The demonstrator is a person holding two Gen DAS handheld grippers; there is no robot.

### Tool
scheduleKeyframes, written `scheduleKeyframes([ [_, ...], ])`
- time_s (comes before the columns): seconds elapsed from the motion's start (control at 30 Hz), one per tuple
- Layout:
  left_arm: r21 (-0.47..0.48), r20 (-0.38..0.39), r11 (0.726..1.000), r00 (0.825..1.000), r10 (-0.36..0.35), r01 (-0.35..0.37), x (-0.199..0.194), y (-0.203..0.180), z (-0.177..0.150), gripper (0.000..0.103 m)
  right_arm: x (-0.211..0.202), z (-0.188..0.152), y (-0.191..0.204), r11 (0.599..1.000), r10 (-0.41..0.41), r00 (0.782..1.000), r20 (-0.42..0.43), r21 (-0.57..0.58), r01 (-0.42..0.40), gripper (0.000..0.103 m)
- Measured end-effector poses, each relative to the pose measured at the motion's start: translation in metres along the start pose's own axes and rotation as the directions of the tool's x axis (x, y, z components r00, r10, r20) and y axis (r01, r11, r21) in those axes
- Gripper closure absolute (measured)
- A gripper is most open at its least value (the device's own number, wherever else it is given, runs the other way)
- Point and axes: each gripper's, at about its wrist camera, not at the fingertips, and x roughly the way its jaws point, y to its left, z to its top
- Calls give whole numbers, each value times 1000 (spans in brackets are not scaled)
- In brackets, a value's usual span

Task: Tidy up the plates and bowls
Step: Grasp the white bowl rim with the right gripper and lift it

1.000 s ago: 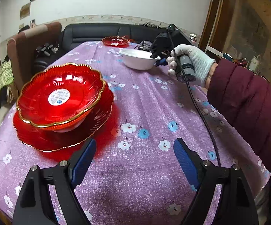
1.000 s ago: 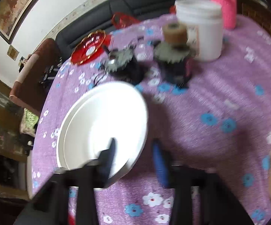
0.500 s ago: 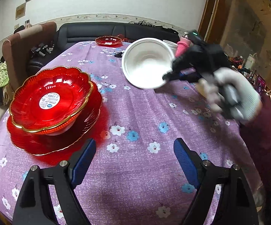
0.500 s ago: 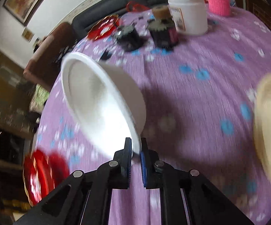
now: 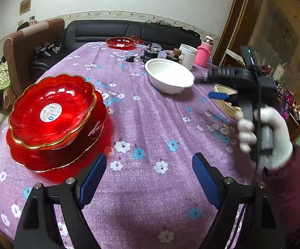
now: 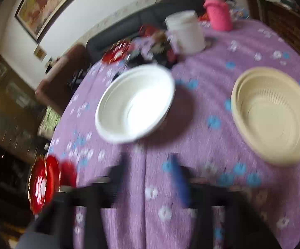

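As the white bowl had just been let go, the scene read like this:

Step in hand: release of the white bowl (image 6: 134,103), which sat upright on the purple flowered tabletop (image 5: 150,137), apart from the other dishes.
Right gripper (image 6: 150,178): its fingers had just been opening, stood spread with nothing between them, and were short of the bowl's near rim.
Left gripper (image 5: 147,176): fingers released and wide, empty, hovering over bare cloth beside the red stack.
Red stack: a red scalloped bowl (image 5: 52,110) nested on a red plate (image 5: 56,159) at the left edge.
Beige bowl (image 6: 274,114): alone on the right side, just beside the white bowl.
Far red dish (image 5: 120,42): well apart at the far end, near a white tub (image 5: 188,57) and a pink bottle (image 5: 203,56).
Next move, as I judged it: fetch another loose dish, likely the beige bowl, gripping its rim squarely so it would not tilt.
Risk: the right wrist view was blurred, so exact clearance from the rim could not be told.
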Motion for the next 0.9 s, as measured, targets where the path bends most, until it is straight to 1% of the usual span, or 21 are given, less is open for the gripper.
scheduleKeyframes([
  [0.07, -4, -2, 1000, 1000, 4, -4, -1, 1, 1, 19, 2, 11, -1, 1000, -4, 999, 41, 29, 3, 29],
  [0.13, -3, -4, 1000, 1000, 9, -9, 0, 1, 1, 19, 10, 22, 0, 999, -17, 998, 52, 48, 15, 29],
  [0.2, 0, -5, 1000, 1000, 10, -10, -1, 1, 1, 19, 27, 32, 6, 997, -64, 997, 43, 47, 62, 29],
  [0.23, 3, -5, 1000, 1000, 10, -10, -1, 0, 1, 19, 36, 36, 8, 996, -75, 997, 35, 47, 73, 30],
  [0.27, 5, -5, 1000, 1000, 12, -12, -2, 0, 0, 19, 45, 40, 11, 996, -85, 996, 24, 39, 84, 33],
  [0.33, 8, -2, 1000, 1000, 16, -16, -4, 1, 0, 19, 61, 45, 10, 989, -140, 990, -3, 45, 140, 44],
  [0.37, 7, -1, 1000, 1000, 19, -19, -4, 3, 0, 19, 69, 47, 7, 988, -141, 990, -20, 58, 142, 62],
  [0.4, 4, 1, 1000, 1000, 23, -23, -4, 4, 1, 19, 77, 49, 2, 989, -121, 992, -45, 76, 124, 81],
  [0.43, -1, 1, 1000, 1000, 26, -26, -5, 7, 1, 19, 81, 47, -3, 989, -99, 993, -67, 101, 106, 84],
  [0.47, -7, 3, 1000, 1000, 28, -28, -5, 8, 2, 19, 85, 45, -9, 988, -69, 994, -83, 136, 80, 89],
  [0.5, -13, 5, 1000, 1000, 29, -29, -5, 11, 4, 19, 86, 43, -15, 985, -35, 995, -88, 164, 49, 92],
  [0.53, -17, 6, 999, 1000, 28, -28, -4, 12, 5, 19, 84, 38, -21, 982, 6, 996, -91, 189, 11, 93],
  [0.67, -32, 7, 999, 1000, 18, -18, -3, 14, 15, 19, 63, 17, -29, 975, 96, 989, -109, 211, -71, 95],
  [0.73, -35, 13, 999, 1000, 22, -22, -3, 13, 21, 19, 46, 3, -29, 974, 139, 982, -129, 194, -113, 95],
  [0.83, -35, 14, 999, 1000, 22, -21, 2, 9, 31, 19, 22, -19, -26, 974, 182, 970, -159, 163, -156, 95],
  [0.9, -27, 11, 999, 1000, 23, -23, 10, 2, 38, 19, 10, -35, -24, 971, 217, 958, -190, 141, -192, 95],
])
